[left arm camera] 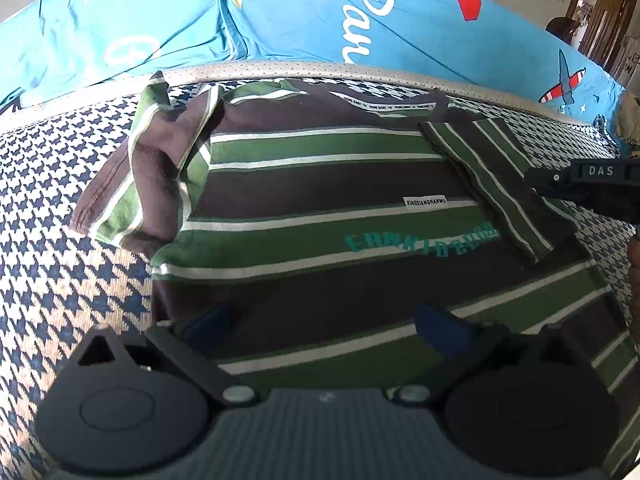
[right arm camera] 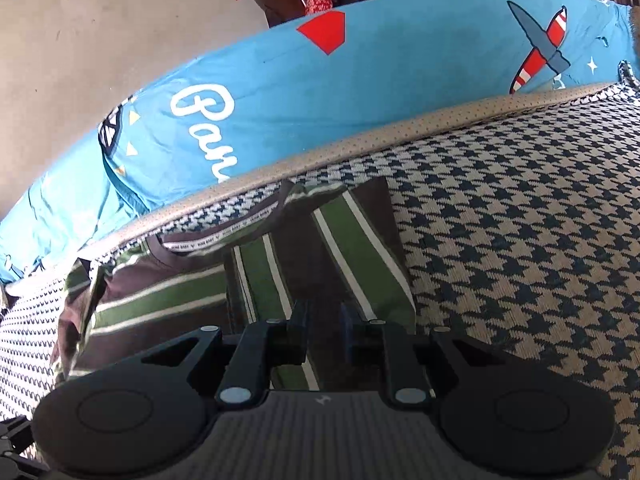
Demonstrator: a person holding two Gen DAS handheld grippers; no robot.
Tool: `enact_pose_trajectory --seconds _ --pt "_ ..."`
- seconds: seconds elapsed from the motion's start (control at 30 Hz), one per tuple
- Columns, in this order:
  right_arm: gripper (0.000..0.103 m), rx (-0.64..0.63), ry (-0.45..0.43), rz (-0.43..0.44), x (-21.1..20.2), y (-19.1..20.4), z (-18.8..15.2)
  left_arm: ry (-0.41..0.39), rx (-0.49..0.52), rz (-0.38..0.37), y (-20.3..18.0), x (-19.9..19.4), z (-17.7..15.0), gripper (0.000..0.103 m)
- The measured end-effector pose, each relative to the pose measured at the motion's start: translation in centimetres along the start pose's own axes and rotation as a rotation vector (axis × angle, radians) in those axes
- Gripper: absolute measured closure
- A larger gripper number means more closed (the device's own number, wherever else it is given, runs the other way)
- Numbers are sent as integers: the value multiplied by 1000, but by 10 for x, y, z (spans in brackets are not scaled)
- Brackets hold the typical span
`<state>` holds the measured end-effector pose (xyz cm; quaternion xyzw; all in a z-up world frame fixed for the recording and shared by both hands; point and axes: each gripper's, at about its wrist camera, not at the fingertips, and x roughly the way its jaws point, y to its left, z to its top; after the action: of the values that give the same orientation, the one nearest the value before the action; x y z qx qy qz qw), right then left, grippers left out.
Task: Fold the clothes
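**Sleeve Pinned In, Hem Awaits**

Your left tool (left arm camera: 320, 326) hangs spread and empty over the hem of the striped shirt (left arm camera: 320, 184), ready to lift it. Your right tool (right arm camera: 324, 334) pinches the folded-in sleeve (right arm camera: 340, 248), holding the crease. Beyond, the houndstooth bed (right arm camera: 520, 240) meets a blue quilt (left arm camera: 300, 12).

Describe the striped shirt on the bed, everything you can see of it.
The striped shirt is a soft knit top with broad green and dark brown bands split by thin white lines. It lies flat, front up, on the houndstooth cover. A small white label and teal lettering mark the chest; printed tape lines the neck. One sleeve is folded across the body, the other sleeve lies rumpled at the side. The right gripper is nearly closed on the folded sleeve; the left gripper hovers open over the hem.
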<state>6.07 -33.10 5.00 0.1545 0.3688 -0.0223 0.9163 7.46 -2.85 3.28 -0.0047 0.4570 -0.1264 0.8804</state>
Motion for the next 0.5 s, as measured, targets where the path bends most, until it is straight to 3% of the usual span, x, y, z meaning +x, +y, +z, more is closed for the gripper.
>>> enact_pose_trajectory --seconds 0.3,0.5 --pt "73 -10 24 -60 0 12 -7 23 -9 13 3 -3 -3 0" --pt "73 -13 -6 -25 -12 34 -3 30 -23 29 13 -11 -5 0"
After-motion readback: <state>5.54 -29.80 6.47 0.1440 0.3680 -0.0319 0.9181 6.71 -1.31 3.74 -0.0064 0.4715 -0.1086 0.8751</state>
